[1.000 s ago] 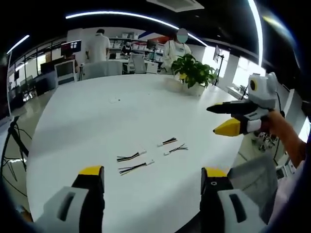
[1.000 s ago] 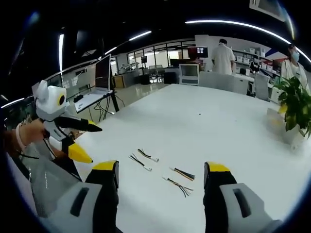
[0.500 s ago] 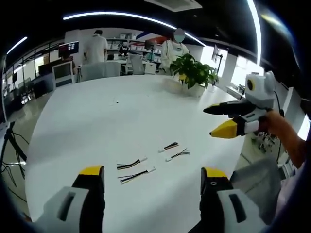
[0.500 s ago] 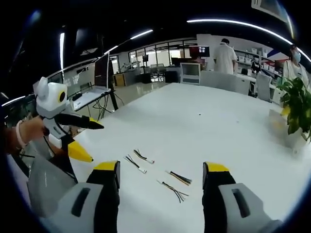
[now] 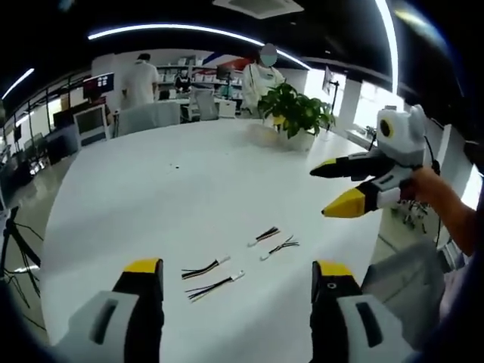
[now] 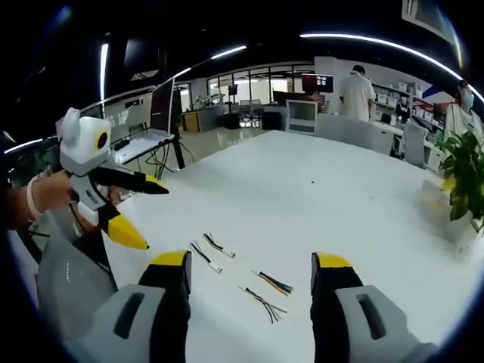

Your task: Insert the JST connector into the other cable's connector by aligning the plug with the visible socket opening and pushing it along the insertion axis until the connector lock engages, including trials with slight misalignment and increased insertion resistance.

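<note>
Left hand-held gripper (image 5: 236, 274) wide open, empty, right hand-held gripper (image 6: 251, 265) likewise, cables (image 5: 236, 262) untouched

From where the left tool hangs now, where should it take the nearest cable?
Likely at the white connector end of the nearest cable, coming straight down. It lies flat on the table, loose wires trailing left, so the rigid housing gives the open left tool firmer purchase.

Four cables (image 5: 236, 261) on table (image 5: 151, 189); potted plant (image 5: 296, 113) at far edge.
</note>
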The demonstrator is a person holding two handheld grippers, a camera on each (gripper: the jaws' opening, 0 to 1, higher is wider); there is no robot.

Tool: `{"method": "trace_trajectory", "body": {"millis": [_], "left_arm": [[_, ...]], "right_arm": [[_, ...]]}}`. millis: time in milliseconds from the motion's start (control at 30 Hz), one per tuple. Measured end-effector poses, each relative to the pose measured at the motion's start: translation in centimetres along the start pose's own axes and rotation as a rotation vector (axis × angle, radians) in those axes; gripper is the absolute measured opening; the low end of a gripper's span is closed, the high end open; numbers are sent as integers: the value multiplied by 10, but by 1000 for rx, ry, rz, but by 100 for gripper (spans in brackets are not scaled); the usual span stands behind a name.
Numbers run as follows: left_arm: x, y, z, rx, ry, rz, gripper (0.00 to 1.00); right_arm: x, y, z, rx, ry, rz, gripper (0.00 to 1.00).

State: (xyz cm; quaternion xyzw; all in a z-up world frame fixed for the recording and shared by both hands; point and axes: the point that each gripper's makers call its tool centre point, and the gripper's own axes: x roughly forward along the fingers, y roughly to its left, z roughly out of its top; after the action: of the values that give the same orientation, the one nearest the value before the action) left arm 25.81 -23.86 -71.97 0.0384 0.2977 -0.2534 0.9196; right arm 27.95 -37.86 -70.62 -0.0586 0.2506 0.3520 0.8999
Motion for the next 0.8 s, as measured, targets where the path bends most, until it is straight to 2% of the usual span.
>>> {"method": "trace_trajectory", "body": {"millis": [167,367,533,800], "left_arm": [[6,0,3,27,0,-6,78],[15,-2,14,20,-36,-30,77],[23,-1,18,32,-43,-40,77],[30,6,19,58,-35,-35,77]], "right_arm": [[3,-1,-1,-1,-5,9,61],[8,-3,4,41,-31,31,60],[12,-10,4,16,-30,20,59],[19,-13,4,-36,-23,47,56]]}}
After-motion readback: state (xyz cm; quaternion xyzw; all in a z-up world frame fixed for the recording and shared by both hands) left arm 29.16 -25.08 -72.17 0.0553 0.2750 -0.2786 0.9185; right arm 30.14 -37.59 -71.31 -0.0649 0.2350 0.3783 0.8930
